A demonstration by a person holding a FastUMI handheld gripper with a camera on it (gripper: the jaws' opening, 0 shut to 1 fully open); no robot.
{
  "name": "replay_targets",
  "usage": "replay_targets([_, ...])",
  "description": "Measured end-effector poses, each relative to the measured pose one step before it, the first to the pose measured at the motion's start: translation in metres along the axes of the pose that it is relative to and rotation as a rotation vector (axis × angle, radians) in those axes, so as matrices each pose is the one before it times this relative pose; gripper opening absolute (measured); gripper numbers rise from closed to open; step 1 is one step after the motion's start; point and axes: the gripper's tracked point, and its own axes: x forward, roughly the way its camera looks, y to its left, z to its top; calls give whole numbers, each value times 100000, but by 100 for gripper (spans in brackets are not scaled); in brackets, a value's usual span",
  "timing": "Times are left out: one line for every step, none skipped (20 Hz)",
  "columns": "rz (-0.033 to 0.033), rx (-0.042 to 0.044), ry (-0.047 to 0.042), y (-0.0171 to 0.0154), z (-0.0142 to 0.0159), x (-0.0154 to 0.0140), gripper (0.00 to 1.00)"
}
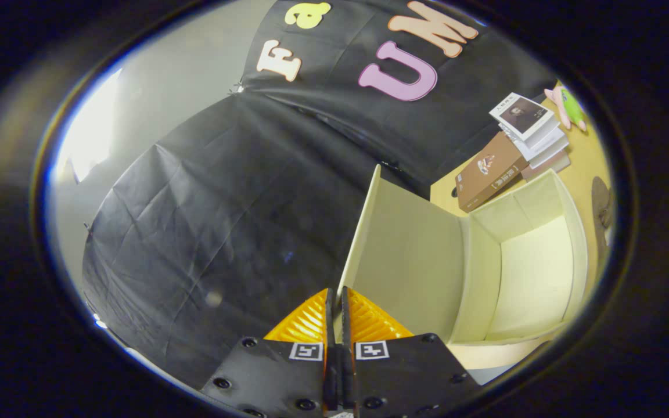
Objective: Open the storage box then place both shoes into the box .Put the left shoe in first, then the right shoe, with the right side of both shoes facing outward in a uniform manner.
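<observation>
The cream-coloured fabric storage box [538, 273] lies with its mouth open, its stiff cream lid flap [404, 255] swung out wide and standing clear of the cavity, so step 1 of the task, opening the box, looks essentially done. The gripper [337, 305] has its 2 fingers drawn almost fully together, and the lower corner of that flap sits right at the narrow slit between them; they appear to be pinching the flap's edge, though the contact itself is too tight to see clearly. The interior of the box is bare, with pale walls and floor and no shoe inside. That leaves both placements to do: the left shoe first, then the right, each with its right side facing outward. Beyond the box, on the tan wooden tabletop [578, 162], rest a brown cardboard carton [488, 171] and a small stack of white books [535, 130], with a pink and green toy [569, 107] just past them.
</observation>
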Motion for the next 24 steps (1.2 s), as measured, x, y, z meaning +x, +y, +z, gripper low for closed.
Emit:
replay_targets([-121,-761,927,228,-479,231,6])
replay_targets([1058,-356,1354,364,-464,182,8])
replay_targets([1300,-565,1836,351,-630,151,10])
replay_targets([786,-909,1967,215,-356,-463,12])
replay_targets([662,-1852,2878,112,-1084,974,18])
replay_targets([571,-1816,2036,-4,-472,-101,24])
replay_targets([949,-1804,1276,219,-288,-635,31])
replay_targets([582,-1167,805,163,-439,-162,39])
replay_targets([-262,-1096,153,151,-112,-875,46])
replay_targets([-1570,-597,-119,-481,65,-115,54])
replay_targets([-1173,-352,-440,-514,68,-129,61])
replay_targets([-1011,177,-647,-355,245,-224,69])
replay_targets([-1043,314,-633,-344,233,-297,76])
replay_targets([-1174,225,-646,-557,375,-309,84])
replay_targets([-1367,-10,-767,-420,355,-647,91])
replay_targets([-1426,314,-378,-578,404,-577,98])
replay_targets([-828,798,-453,-318,379,-889,98])
replay_targets([-700,609,-1193,-307,625,-1002,98])
replay_targets([-1971,186,-1861,-491,802,-1279,99])
replay_targets([-2476,-464,-2408,-872,950,-983,99])
replay_targets([-3068,-959,-1788,-1122,1009,-961,99])
replay_targets([-3705,-1393,-303,-1275,722,-851,99])
replay_targets([-4490,-2026,93,-1550,441,-824,99])
replay_targets([-5503,-2519,243,-1835,494,-897,99])
